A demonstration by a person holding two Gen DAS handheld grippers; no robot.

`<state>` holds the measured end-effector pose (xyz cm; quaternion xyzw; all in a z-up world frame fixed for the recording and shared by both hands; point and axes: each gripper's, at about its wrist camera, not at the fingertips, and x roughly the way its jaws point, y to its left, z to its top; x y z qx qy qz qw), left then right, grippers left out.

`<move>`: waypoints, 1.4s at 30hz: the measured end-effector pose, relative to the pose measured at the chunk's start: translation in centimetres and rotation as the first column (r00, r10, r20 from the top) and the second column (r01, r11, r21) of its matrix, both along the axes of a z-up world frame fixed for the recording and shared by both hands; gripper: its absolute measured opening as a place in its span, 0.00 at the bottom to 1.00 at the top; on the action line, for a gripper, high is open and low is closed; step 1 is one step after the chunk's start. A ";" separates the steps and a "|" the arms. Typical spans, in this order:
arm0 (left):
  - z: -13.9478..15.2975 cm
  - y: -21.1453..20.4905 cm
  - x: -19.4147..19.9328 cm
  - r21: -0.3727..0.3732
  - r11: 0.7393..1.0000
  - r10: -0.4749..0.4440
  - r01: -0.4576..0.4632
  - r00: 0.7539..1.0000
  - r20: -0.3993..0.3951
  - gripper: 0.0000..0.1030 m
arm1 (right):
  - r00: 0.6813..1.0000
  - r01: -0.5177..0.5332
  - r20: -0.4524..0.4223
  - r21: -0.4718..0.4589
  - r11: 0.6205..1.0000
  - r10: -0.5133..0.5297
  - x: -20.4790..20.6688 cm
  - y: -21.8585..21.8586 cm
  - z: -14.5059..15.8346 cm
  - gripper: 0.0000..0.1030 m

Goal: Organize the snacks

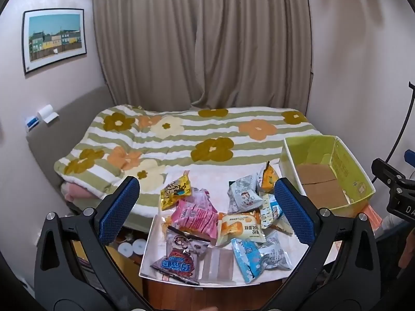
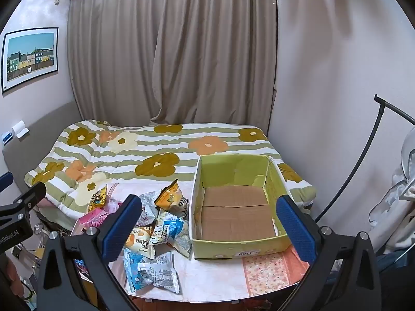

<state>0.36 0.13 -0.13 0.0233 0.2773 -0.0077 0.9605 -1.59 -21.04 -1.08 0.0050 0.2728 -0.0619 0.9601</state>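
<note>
Nearest the cameras, the left gripper (image 1: 207,212) and right gripper (image 2: 210,226) hover with blue-padded fingers (image 1: 120,210) wide apart, holding nothing. Beyond them, crinkly foil snack packets (image 1: 228,217) lie heaped on the white table (image 2: 207,280), just left of an empty green cardboard box (image 2: 233,248); behind the box stretches a flowered striped bed (image 2: 155,153).

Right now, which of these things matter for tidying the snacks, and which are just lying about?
For the job:
- pile of snack packets
- green cardboard box, with no snacks visible inside
- left gripper and right gripper, both open

Just lying about:
- flowered blanket
- curtain
- framed picture
</note>
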 end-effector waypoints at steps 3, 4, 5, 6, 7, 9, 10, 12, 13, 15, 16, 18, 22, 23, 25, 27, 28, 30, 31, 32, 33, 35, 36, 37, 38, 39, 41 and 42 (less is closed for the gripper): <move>0.6 0.3 -0.1 -0.008 1.000 -0.005 0.005 1.000 0.017 1.00 | 1.000 -0.001 0.000 -0.001 1.000 0.001 0.0 0.0 0.0 1.00; 0.7 0.5 0.0 -0.008 1.000 -0.004 0.004 1.000 0.016 1.00 | 1.000 -0.001 0.000 -0.002 1.000 0.001 0.0 0.0 0.0 1.00; 0.5 0.4 -0.3 0.001 1.000 -0.007 0.007 1.000 0.026 1.00 | 1.000 -0.001 -0.001 -0.003 1.000 0.001 0.0 0.0 0.0 1.00; 0.5 0.2 -0.4 0.006 1.000 -0.005 0.005 1.000 0.027 1.00 | 1.000 -0.002 -0.001 -0.002 1.000 0.002 0.0 0.0 0.0 1.00; 0.6 0.3 -0.4 0.006 1.000 -0.009 0.008 1.000 0.028 1.00 | 1.000 -0.003 0.000 -0.002 1.000 0.003 0.0 -0.1 0.0 1.00; 0.5 -0.5 -0.6 0.018 1.000 -0.007 0.006 0.999 0.033 1.00 | 1.000 0.001 -0.001 0.000 1.000 -0.001 0.0 -0.2 0.0 1.00; 0.5 -0.4 -0.6 0.017 1.000 -0.007 0.007 0.999 0.033 1.00 | 1.000 0.001 0.000 0.001 1.000 -0.001 0.0 -0.2 0.0 1.00; 0.5 -0.5 -0.9 0.022 1.000 -0.006 0.005 0.999 0.037 1.00 | 1.000 0.000 0.000 0.001 1.000 0.000 0.0 -0.2 0.0 1.00; 0.6 -0.6 -1.0 0.023 1.000 -0.007 0.007 0.999 0.037 1.00 | 1.000 -0.001 0.000 0.000 1.000 0.001 0.0 -0.2 0.0 1.00; 0.6 -0.9 -1.0 0.031 0.999 -0.007 0.006 0.999 0.033 1.00 | 1.000 0.000 0.002 0.000 1.000 0.000 -0.1 -0.3 0.1 1.00; 0.6 -1.0 -1.0 0.036 0.999 -0.007 0.006 0.999 0.032 1.00 | 1.000 0.000 0.001 0.002 1.000 0.000 -0.1 -0.3 0.1 1.00; 0.6 -1.1 -1.0 0.040 0.999 -0.009 0.008 0.999 0.031 1.00 | 1.000 -0.001 0.002 0.004 1.000 0.001 -0.1 -0.3 0.1 1.00; 0.5 -1.2 -1.1 0.036 0.999 -0.011 0.010 0.999 0.030 1.00 | 1.000 -0.001 0.004 0.003 1.000 0.001 -0.1 -0.3 0.1 1.00; 0.4 -1.2 -1.1 0.034 0.999 -0.011 0.010 0.999 0.031 1.00 | 1.000 -0.001 0.004 0.003 1.000 0.001 -0.1 -0.3 0.1 1.00; 0.4 -1.1 -1.1 0.022 1.000 -0.014 0.013 0.999 0.031 1.00 | 1.000 -0.001 0.004 0.003 1.000 0.001 -0.1 -0.3 0.1 1.00; 0.3 -1.0 -1.1 0.017 1.000 -0.013 0.013 0.999 0.030 1.00 | 1.000 0.000 0.004 0.003 1.000 0.000 -0.1 -0.3 0.1 1.00; 0.2 -0.9 -1.1 0.018 1.000 -0.014 0.013 1.000 0.028 1.00 | 1.000 -0.001 0.004 0.004 1.000 0.000 -0.1 -0.3 0.1 1.00; 0.2 -0.9 -1.1 0.019 1.000 -0.006 0.006 1.000 0.028 1.00 | 1.000 -0.001 0.003 0.005 1.000 0.000 -0.1 -0.3 0.1 1.00; 0.1 -0.9 -1.2 0.017 1.000 -0.004 0.003 1.000 0.027 1.00 | 1.000 0.000 0.003 0.005 1.000 0.000 -0.1 -0.3 0.0 1.00; 0.1 -0.8 -1.1 0.013 1.000 -0.005 0.005 1.000 0.025 1.00 | 1.000 0.000 0.003 0.004 1.000 0.000 -0.1 -0.3 0.0 1.00; 0.1 -0.8 -1.1 0.009 1.000 -0.005 0.005 1.000 0.024 1.00 | 1.000 0.000 0.003 0.005 1.000 0.000 -0.1 -0.3 0.0 1.00; 0.0 -0.7 -1.1 0.006 1.000 -0.004 0.003 1.000 0.021 1.00 | 1.000 -0.001 0.004 0.005 1.000 0.001 -0.1 -0.3 0.0 1.00; 0.0 -0.7 -1.0 0.007 1.000 -0.003 0.003 1.000 0.021 1.00 | 1.000 0.000 0.003 0.007 1.000 0.000 -0.1 -0.3 -0.1 1.00; 0.0 -0.7 -1.1 0.008 1.000 -0.004 0.004 1.000 0.022 1.00 | 1.000 0.000 0.005 0.005 1.000 0.000 -0.1 -0.2 -0.1 1.00; 0.0 -0.7 -1.1 0.010 1.000 -0.003 0.003 1.000 0.022 1.00 | 1.000 0.001 0.005 0.006 1.000 -0.001 -0.1 -0.2 -0.1 1.00; 0.1 -0.7 -0.9 0.011 1.000 -0.003 0.003 1.000 0.022 1.00 | 1.000 -0.001 0.005 0.005 1.000 0.001 -0.1 -0.3 -0.1 1.00; 0.2 -0.6 -0.9 0.009 1.000 -0.003 0.002 1.000 0.022 1.00 | 1.000 -0.001 0.005 0.005 1.000 0.001 -0.2 -0.3 -0.1 1.00; 0.2 -0.6 -0.9 0.010 1.000 -0.002 0.002 1.000 0.022 1.00 | 1.000 -0.002 0.005 0.003 1.000 0.002 -0.2 -0.3 -0.2 1.00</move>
